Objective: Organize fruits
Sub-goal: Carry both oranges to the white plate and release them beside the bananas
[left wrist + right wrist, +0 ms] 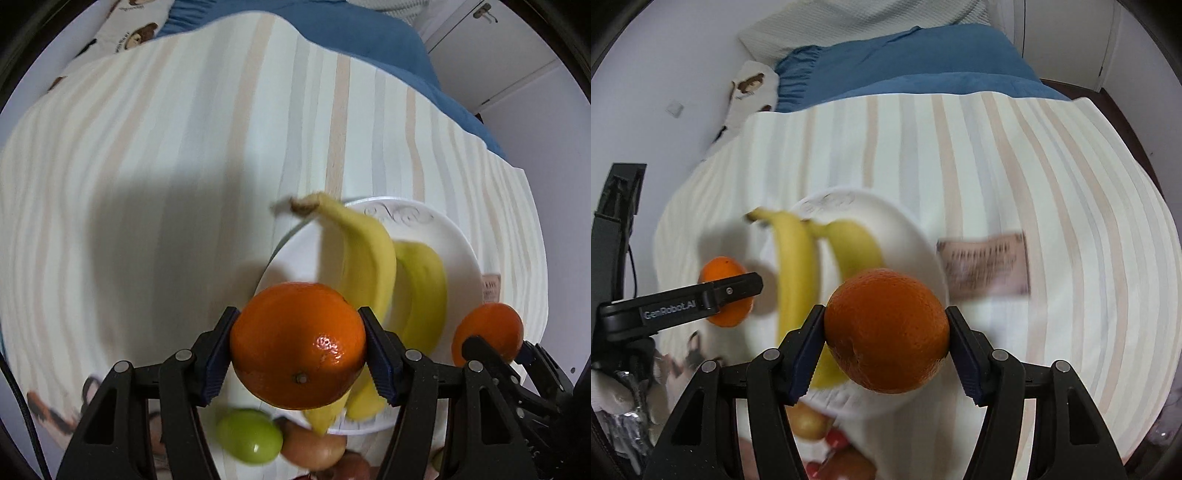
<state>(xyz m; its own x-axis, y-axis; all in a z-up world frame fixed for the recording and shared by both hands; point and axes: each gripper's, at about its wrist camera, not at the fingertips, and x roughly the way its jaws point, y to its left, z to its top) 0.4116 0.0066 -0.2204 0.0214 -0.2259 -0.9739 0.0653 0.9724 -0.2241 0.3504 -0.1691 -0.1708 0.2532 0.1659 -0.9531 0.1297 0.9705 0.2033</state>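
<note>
A: Both sets of jaws pinch an orange [298, 345]; the second orange [886, 330] rides right.

B: The plate [912, 236] lies just below both, bananas [796, 266] lengthwise between them, left gripper [298, 347] nearer its rim.

A striped cloth [1015, 177] carries a white plate [908, 236] and a card [988, 267].

Even, soft indoor light, moderately bright. Strong fisheye curvature, dark vignette at corners. Motion blur across striped cloth [184, 166], bananas [798, 258], plate [443, 236]. Held orange [298, 345] sharp, small specular glare. Broad soft shadow on cloth left of plate.
</note>
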